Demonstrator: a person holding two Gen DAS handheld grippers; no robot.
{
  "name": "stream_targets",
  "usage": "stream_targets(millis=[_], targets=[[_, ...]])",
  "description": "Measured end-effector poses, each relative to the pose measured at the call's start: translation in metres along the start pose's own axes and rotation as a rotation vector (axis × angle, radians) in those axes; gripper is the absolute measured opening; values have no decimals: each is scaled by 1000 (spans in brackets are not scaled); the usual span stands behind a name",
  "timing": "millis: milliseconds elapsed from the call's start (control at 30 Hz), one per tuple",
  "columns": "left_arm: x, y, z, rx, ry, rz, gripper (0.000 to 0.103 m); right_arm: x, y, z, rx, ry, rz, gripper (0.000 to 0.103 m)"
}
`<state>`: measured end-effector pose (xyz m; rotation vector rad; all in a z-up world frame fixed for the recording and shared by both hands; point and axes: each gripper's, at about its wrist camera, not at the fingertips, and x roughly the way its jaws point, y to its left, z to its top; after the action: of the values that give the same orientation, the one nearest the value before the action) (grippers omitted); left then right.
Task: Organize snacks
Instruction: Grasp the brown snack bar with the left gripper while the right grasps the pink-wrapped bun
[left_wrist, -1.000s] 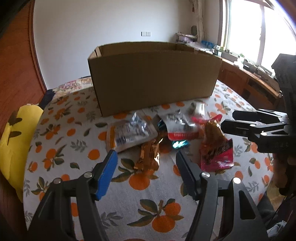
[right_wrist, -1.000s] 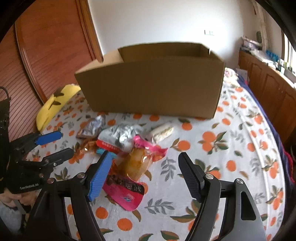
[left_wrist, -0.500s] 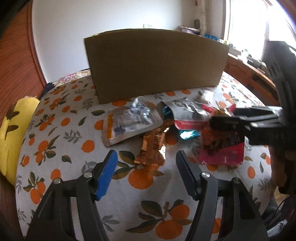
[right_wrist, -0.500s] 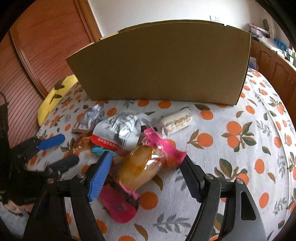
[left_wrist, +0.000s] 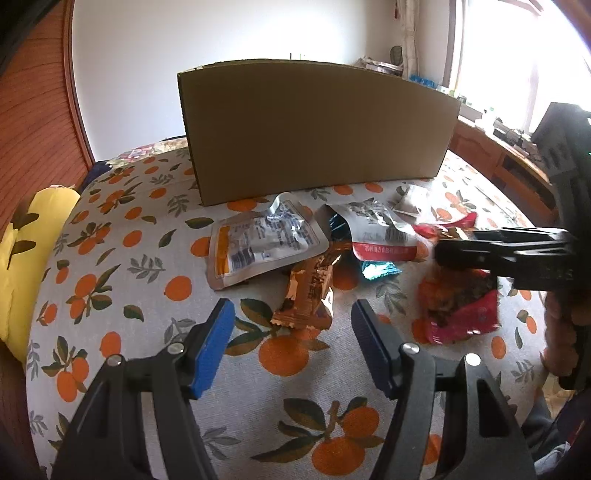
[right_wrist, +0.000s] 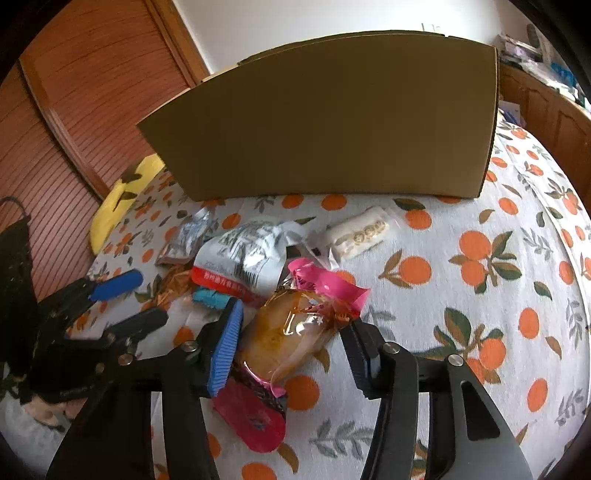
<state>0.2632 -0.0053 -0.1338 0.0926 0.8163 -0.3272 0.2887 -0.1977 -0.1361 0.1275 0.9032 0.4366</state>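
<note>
Orange-print surface (right_wrist: 480, 295): snacks lie before the box (right_wrist: 332, 129); right tool (right_wrist: 291, 332) closes around a pouch (right_wrist: 291, 336), left tool (left_wrist: 291, 332) spread, empty.

box (right_wrist: 332, 122) brown | cloth (right_wrist: 480, 295) white w/ oranges (green leaves) | pouch (right_wrist: 291, 332) amber/pink

A round table covered in a white cloth printed with oranges (right_wrist: 461, 266) holds a tall brown cardboard box (right_wrist: 332, 122). A cluster of crinkled foil and plastic snack packets (left_wrist: 266, 240) lies in front of the box.
</note>
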Motion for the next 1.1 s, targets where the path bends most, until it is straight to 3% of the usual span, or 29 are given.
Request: stream_targets(millis=[333, 433, 633, 1100], targets=[[0, -4, -1, 27, -1, 25, 63, -25, -23, -21, 5, -56, -20, 51], [-6, -4, -1, 27, -39, 32, 60, -24, -16, -23, -39, -81, -67, 52], [3, -15, 2, 78, 11, 25, 52, -24, -13, -24, -52, -95, -91, 52], [11, -33, 22, 73, 37, 42, 51, -25, -12, -26, -58, -101, -99, 52]])
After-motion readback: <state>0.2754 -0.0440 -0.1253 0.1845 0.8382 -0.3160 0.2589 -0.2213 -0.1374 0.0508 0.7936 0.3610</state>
